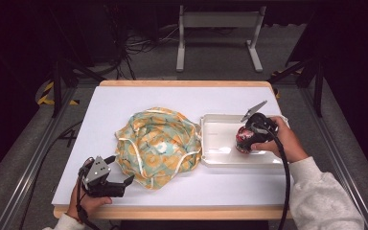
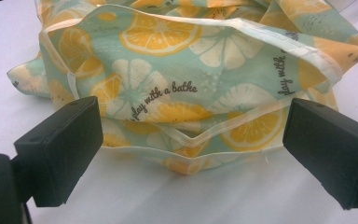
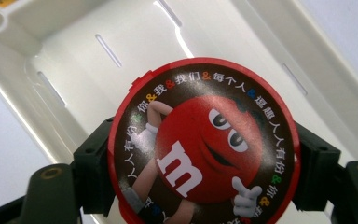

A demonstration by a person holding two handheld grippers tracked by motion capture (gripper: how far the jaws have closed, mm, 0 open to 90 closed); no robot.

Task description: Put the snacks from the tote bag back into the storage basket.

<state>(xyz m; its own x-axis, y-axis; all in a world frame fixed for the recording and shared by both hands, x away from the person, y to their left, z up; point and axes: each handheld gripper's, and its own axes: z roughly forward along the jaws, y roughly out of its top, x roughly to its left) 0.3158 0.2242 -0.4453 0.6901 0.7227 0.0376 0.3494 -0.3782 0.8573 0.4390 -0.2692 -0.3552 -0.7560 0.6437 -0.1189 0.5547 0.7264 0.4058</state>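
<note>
My right gripper (image 1: 247, 142) is clamped on a round red candy tin with a cartoon printed on its lid (image 3: 204, 142); in the right gripper view the black jaws press its rim from both sides. I hold it over the shallow white plastic tray (image 1: 215, 160) at the right of the white table top (image 1: 105, 110), toward the tray's right end. Whether the tin's base touches the tray floor I cannot tell.

My left gripper (image 1: 116, 181) sits at the near left with its jaws spread wide and nothing between them. It faces the near edge of the crumpled mint-green cloth bag printed with orange and lemon slices (image 1: 159, 143), which lies mid-table, its right side just beside the tray.

The grip on the tin is only on a thin curved rim, so I judge a tilt or a loosened squeeze could let it slide out and drop into the tray. On the left, closing on the bag's layered hem (image 2: 193, 142) might catch one ply rather than the whole edge, and pulling would then drag the bag against the tray.

The tin's body is hidden beneath its lid, and the lid's lower edge is cut off. The bag's folds conceal whatever is inside, and where its opening lies is hard to make out.
</note>
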